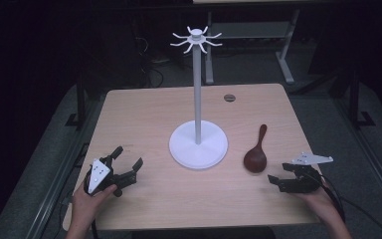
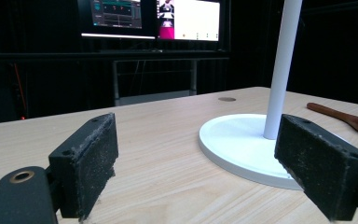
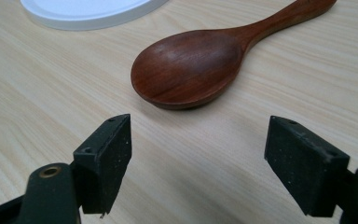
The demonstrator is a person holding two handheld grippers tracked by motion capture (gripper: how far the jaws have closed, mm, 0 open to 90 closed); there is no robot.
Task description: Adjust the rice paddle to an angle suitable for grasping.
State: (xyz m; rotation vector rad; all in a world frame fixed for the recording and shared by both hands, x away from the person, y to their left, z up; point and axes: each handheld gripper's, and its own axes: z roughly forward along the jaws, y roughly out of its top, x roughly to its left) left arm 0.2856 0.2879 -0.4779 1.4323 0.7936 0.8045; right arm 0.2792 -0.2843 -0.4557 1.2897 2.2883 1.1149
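Observation:
A white stand [image 1: 198,89] with a round base [image 1: 198,145] and a ring of hooks [image 1: 196,39] on top rises from the middle of the wooden table [image 1: 144,109]. A dark brown wooden spoon [image 1: 256,152] lies flat to the right of the base, bowl toward me. My left gripper [image 1: 128,160] rests at the table's front left, open and holding nothing, facing the stand's base [image 2: 242,144]. My right gripper [image 1: 280,174] sits at the front right, open, its jaws just short of the spoon's bowl [image 3: 189,70].
A small round grommet hole [image 1: 229,98] sits near the table's far edge. Beyond the table are metal frame legs [image 1: 286,59] and dark floor. Two lit monitors [image 2: 149,16] show behind the table in the left gripper view.

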